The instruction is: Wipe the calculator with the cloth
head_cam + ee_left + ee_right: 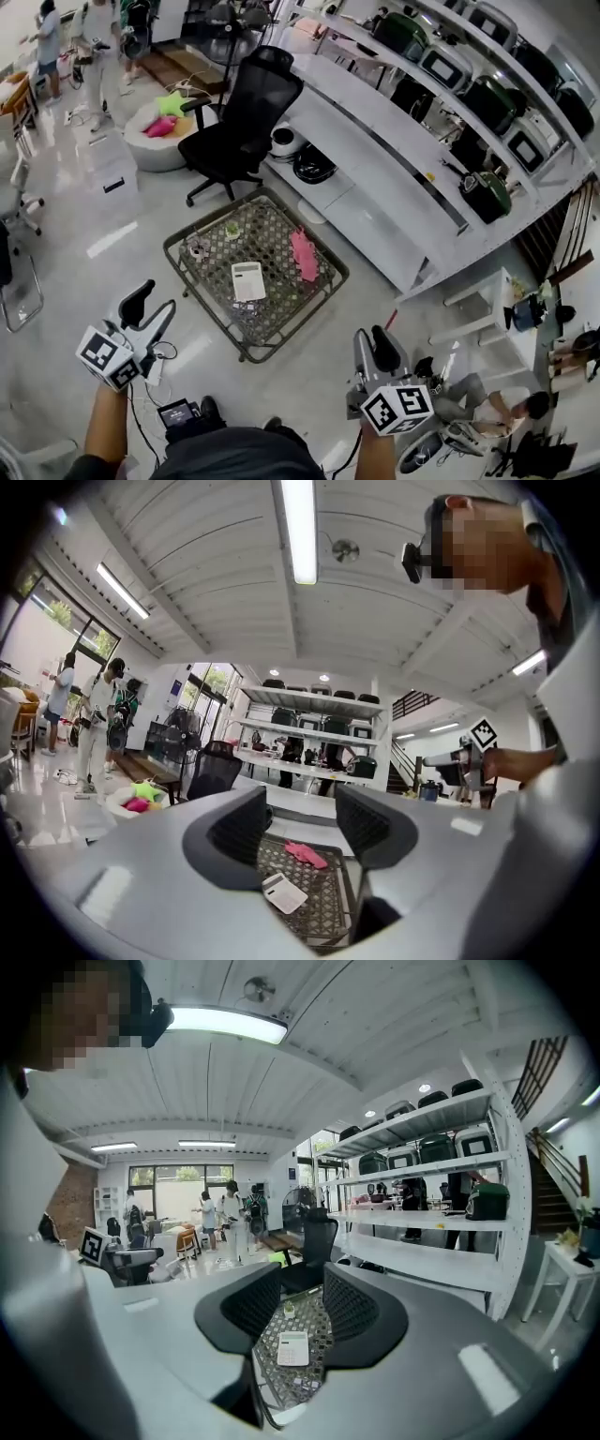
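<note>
Both forearms reach forward, roughly level. The left gripper (153,305) and right gripper (373,345) hold nothing, jaws apart. Ahead of both, the calculator (248,280) lies on a low table (178,246), with the cloth (303,255) beside it.

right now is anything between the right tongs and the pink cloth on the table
Nothing visible does. The pink cloth lies uncovered on the low table, beside the calculator and apart from it. The right tongs are open and empty, held short of the table's near edge.
</note>
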Available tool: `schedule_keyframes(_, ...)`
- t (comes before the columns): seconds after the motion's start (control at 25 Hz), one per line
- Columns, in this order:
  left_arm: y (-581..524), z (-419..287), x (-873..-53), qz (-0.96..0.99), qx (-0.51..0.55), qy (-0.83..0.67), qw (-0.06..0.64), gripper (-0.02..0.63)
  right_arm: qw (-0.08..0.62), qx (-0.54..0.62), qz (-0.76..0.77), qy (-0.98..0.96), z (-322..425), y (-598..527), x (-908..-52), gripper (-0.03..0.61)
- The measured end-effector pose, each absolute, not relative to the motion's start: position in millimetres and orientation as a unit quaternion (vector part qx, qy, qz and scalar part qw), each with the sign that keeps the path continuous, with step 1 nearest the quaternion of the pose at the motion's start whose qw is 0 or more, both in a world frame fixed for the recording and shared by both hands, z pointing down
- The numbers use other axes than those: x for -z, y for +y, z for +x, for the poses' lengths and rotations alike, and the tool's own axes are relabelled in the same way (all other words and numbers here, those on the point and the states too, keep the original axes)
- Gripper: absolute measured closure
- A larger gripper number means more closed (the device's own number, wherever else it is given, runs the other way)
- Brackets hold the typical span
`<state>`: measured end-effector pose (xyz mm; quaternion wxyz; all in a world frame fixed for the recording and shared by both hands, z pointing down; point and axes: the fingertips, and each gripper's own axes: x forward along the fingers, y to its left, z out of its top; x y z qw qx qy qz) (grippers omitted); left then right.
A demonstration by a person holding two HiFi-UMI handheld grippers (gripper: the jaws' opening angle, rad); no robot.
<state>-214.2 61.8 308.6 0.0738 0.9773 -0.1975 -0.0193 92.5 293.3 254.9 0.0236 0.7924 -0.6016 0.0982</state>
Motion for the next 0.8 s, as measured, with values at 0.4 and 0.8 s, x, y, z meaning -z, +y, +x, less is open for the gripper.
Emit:
schedule_keyframes(0.4,49,-222,-316,0.97,0.005,-0.228,0.084,0.367,0.03,-0.102,0.784,-0.611,117,274,-260,0.457)
schedule_keyframes(0.8,54,-188,-302,0.952,-0.013,-0.298,0.07,0.367,0.003,-0.108,0.749,-0.654,190,237,-274,0.456)
